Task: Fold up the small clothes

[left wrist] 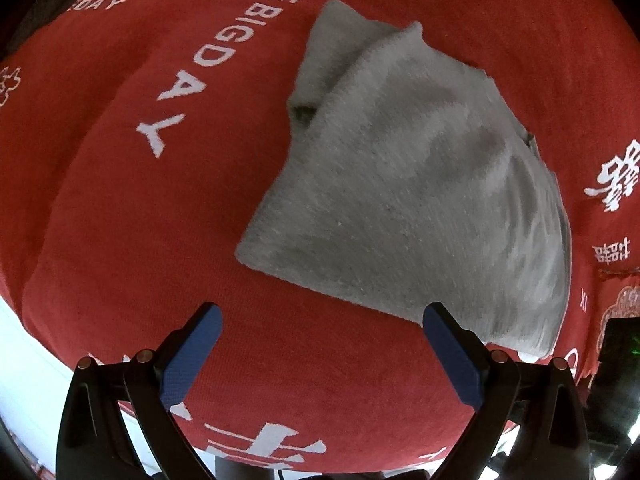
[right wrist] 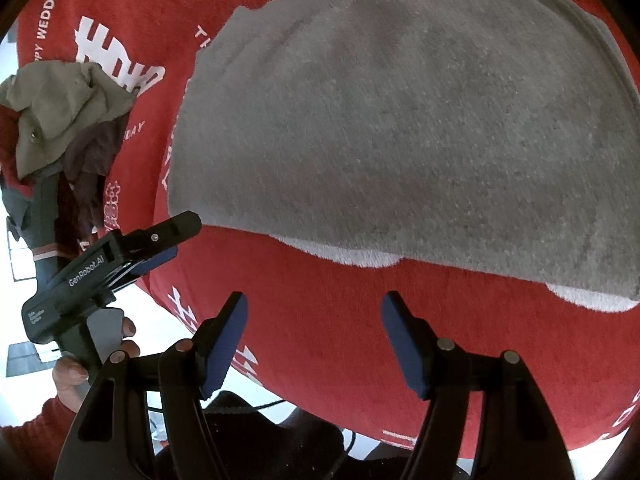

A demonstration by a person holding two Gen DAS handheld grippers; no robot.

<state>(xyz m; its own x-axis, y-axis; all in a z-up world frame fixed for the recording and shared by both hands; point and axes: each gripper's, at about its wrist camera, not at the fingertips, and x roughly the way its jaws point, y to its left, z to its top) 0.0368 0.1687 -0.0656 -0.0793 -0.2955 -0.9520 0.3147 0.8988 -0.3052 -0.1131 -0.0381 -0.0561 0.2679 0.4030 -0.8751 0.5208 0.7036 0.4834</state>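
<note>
Folding of the grey knitted garment (left wrist: 408, 184) appears partly done: it lies flat on the red printed cloth (left wrist: 120, 220) covering the worktop, doubled over at least once, with a white lining showing along its near hem in the right wrist view. The left tool (left wrist: 322, 354) is held with jaws wide apart and empty, just short of the near edge. The right tool (right wrist: 314, 340) is likewise spread and holds nothing. A heap of unfolded clothes (right wrist: 68, 120) waits at the far left. For the next fold, the near hem is best pinched at both corners together and lifted evenly, so layers are not dragged askew.
</note>
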